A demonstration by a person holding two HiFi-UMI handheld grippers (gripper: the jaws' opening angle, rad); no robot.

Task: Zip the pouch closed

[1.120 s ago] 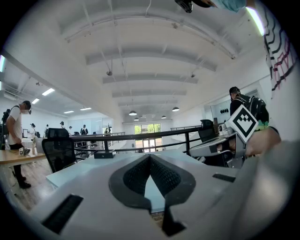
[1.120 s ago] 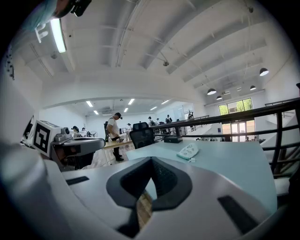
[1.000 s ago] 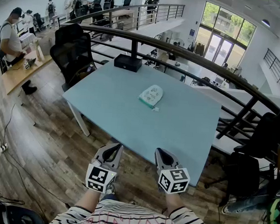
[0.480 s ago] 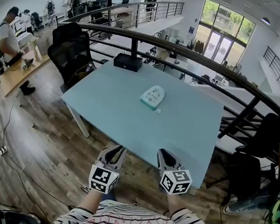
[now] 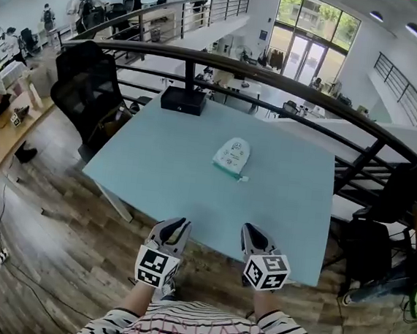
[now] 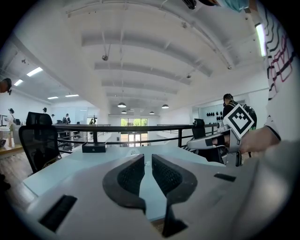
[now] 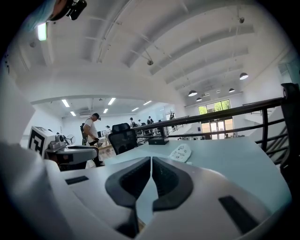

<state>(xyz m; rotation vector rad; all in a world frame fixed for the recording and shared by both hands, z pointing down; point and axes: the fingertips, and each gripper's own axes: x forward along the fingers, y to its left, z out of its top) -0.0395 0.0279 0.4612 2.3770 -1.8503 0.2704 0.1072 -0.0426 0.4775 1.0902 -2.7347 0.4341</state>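
Observation:
A small white and mint-green pouch (image 5: 231, 156) lies flat in the middle of the pale blue table (image 5: 157, 165), its zip pull sticking out toward me. In the right gripper view the pouch (image 7: 180, 152) sits far ahead. Both grippers hover at the table's near edge, well short of the pouch. My left gripper (image 5: 177, 227) is shut with nothing between its jaws; seen from its own camera (image 6: 148, 161) the pads nearly meet. At the right, my right gripper (image 5: 253, 233) is likewise shut and empty, as its own view (image 7: 151, 163) shows.
A black box (image 5: 183, 100) rests at the table's far left corner. A black office chair (image 5: 87, 88) stands left of the table, and a dark curved railing (image 5: 289, 86) runs behind it. Several people stand at desks far left. Wooden floor lies below me.
Both grippers have moved forward toward the table, side by side, and my view has shifted closer to it. The pouch has not moved. Both stay shut.

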